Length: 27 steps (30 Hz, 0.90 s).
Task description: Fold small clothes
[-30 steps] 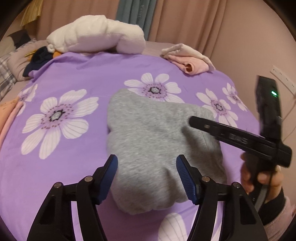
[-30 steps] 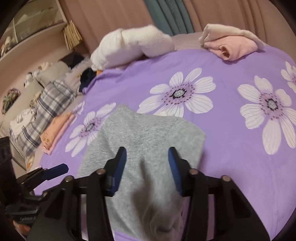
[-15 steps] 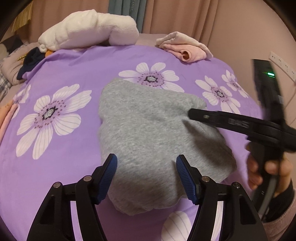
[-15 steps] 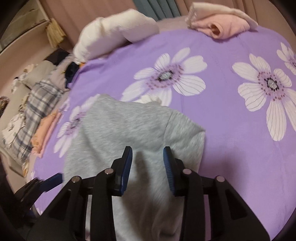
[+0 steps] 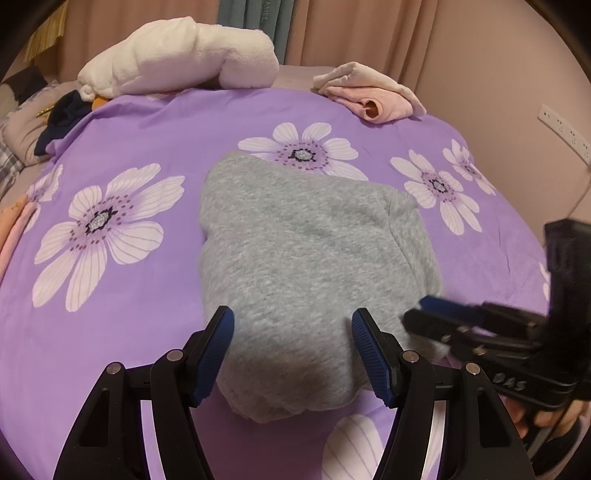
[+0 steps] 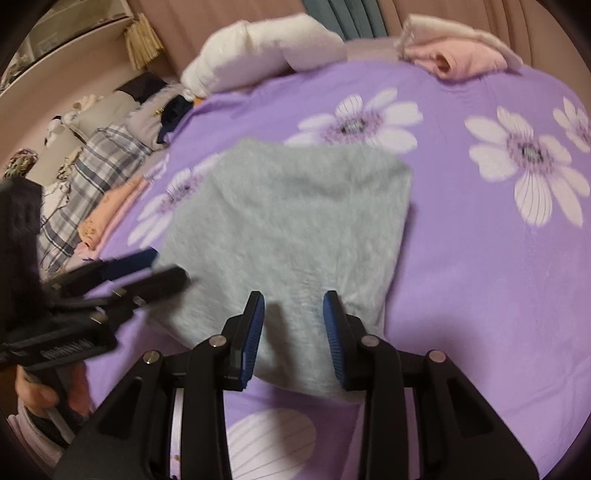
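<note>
Two grippers are hovering over the gray garment (image 5: 310, 266). My left gripper (image 5: 291, 350) is standing spread, gripping nothing. My right gripper (image 6: 293, 332) has just been narrowing, its blue pads either side of the cloth's near edge, not pinching it. The garment is lying folded mid-bed on the purple flowered sheet (image 5: 147, 122). Beyond: a white blanket (image 5: 177, 59), pink clothes (image 5: 373, 96), curtains (image 5: 332, 33).
</note>
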Motion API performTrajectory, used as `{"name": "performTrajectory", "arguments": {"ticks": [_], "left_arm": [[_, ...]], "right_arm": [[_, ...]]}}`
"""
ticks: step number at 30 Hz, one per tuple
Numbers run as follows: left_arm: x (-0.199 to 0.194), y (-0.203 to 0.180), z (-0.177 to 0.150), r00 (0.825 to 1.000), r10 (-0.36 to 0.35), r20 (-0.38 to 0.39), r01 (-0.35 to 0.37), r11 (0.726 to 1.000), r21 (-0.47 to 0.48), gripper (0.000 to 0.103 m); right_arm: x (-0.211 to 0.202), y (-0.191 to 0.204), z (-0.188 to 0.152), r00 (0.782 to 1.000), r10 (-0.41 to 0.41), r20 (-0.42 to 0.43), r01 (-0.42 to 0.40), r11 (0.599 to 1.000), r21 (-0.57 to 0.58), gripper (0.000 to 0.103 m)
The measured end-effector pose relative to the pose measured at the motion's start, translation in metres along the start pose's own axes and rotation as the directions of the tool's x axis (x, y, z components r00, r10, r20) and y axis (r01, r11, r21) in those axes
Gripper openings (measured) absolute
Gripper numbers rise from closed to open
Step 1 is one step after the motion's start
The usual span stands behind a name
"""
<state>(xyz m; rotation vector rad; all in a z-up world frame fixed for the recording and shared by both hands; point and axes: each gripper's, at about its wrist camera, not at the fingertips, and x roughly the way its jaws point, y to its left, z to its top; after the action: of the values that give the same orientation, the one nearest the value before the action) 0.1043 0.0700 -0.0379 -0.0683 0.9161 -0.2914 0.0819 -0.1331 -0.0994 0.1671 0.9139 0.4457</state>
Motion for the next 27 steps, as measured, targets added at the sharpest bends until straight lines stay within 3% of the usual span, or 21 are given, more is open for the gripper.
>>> {"name": "performTrajectory", "arguments": {"ticks": [10, 21, 27], "left_arm": [[-0.005, 0.002, -0.006, 0.999, 0.031, -0.007, -0.031, 0.999, -0.016, 0.066], [-0.010, 0.001, -0.014, 0.999, 0.036, -0.018, -0.037, 0.999, -0.030, 0.067], [-0.028, -0.002, -0.025, 0.997, 0.071, -0.011, -0.071, 0.997, -0.024, 0.067]], "right_arm": [[-0.021, 0.002, -0.011, 0.998, 0.039, 0.053, -0.042, 0.998, 0.045, 0.034], [-0.015, 0.002, -0.020, 0.999, 0.030, 0.018, -0.031, 0.998, 0.063, 0.034], [-0.028, 0.009, -0.033, 1.000, 0.005, 0.012, -0.006, 1.000, 0.025, 0.044]]}}
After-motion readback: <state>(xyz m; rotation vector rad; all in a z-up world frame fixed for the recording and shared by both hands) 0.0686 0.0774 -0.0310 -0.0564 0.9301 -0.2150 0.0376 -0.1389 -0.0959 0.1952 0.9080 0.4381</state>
